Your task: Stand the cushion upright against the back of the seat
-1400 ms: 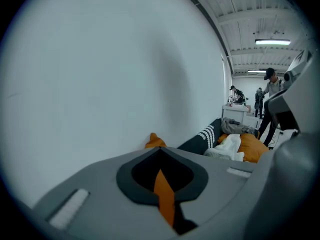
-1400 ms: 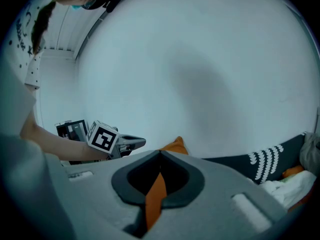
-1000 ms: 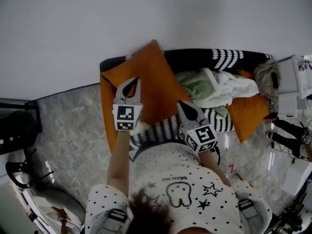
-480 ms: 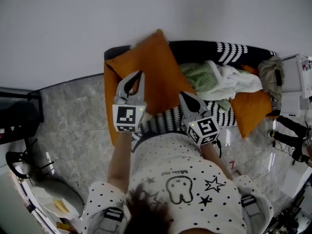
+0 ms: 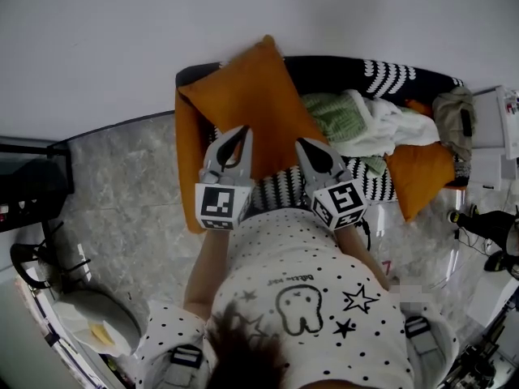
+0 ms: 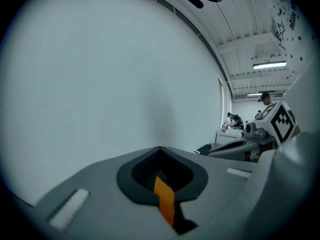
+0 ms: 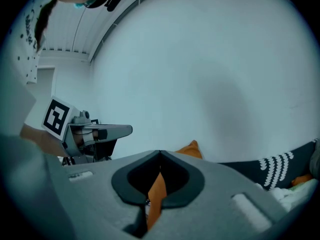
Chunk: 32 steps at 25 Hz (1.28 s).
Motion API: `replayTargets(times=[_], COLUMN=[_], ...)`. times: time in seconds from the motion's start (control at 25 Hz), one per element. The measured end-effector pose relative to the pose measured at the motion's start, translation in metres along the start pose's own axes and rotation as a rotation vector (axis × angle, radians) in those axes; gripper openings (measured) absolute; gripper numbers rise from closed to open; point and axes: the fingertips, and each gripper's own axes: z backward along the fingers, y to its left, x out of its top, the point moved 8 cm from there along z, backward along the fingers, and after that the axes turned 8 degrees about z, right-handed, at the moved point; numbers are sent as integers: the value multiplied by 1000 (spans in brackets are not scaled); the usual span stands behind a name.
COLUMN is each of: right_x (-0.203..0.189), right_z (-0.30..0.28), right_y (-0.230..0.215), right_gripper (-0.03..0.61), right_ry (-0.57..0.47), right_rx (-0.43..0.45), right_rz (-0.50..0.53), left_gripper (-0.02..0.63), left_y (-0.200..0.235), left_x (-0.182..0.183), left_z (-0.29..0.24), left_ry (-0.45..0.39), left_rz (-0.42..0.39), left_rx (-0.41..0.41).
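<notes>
A large orange cushion [image 5: 247, 100] lies tilted on the left end of the black-and-white sofa [image 5: 381, 75], its top corner against the white wall. My left gripper [image 5: 238, 136] is shut on the cushion's lower left edge. In the left gripper view a strip of orange cloth [image 6: 165, 201] shows between the closed jaws. To the right, my right gripper [image 5: 305, 147] is shut on the cushion's lower right edge. The right gripper view shows orange cloth [image 7: 156, 196] pinched there, and the cushion's corner [image 7: 191, 148] above the jaws.
A heap of green and white clothes [image 5: 361, 128] fills the sofa's middle. A second orange cushion [image 5: 422, 177] sits at its right end. The orange armrest [image 5: 186, 168] borders the left side. Grey marble floor [image 5: 122, 201] and cluttered equipment [image 5: 32, 209] lie to the left.
My left gripper has shifted right and upward with the cushion's edge. The cushion's top corner has climbed higher against the wall. The right gripper has barely moved.
</notes>
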Motion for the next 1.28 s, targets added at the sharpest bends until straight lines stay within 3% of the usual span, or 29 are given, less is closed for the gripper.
replayTargets(times=[0.4,0.6,1.12,1.28], right_x=[2,6,8,7], right_z=[7,2,10,12], right_y=[3,16,38,44], right_gripper=[-2,-2,-2,-2], right_ry=[10,0,13,16], right_rx=[-3,42,94,115], right_rz=[6,21,72,104], left_gripper=[2,2,2,2], left_y=[-16,-21,-43,-48], left_x=[-1,-3,0,-2], left_z=[18,27,47,49], left_ry=[6,15,27,35], left_rz=[76,135,142,91], left_rx=[-16,-32,-66,-61])
